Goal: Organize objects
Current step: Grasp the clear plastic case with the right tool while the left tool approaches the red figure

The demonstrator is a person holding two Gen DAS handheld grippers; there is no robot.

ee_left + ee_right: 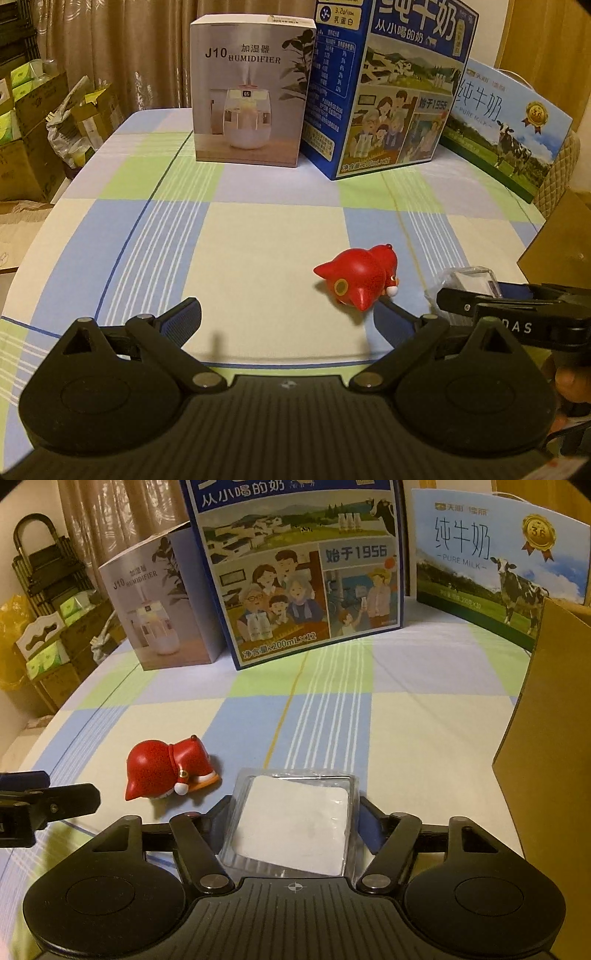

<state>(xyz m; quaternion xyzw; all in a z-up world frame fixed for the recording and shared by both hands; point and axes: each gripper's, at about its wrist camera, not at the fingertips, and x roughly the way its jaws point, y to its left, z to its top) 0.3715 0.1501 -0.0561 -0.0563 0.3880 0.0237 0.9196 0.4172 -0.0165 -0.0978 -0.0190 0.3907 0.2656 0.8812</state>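
Clamping a clear plastic case (291, 827), the right tool (291, 812) sits beside the left tool (288, 317), spread apart.

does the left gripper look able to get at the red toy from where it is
Probably yes. The left gripper is open and empty, and the red toy lies on its side on the tablecloth just ahead of its right finger, with nothing between; a small rightward shift seems needed.

My surface (424, 738) wears a check of pale blue, lime green, cream and lilac with white stripes. The toy figure (166, 771) is red, with white paws and an orange base. My black right gripper (293, 812) frames a clear packet (291, 830) with a white insert. The milk carton (295, 565) is dark blue; the humidifier box (251, 92) is greyish white.
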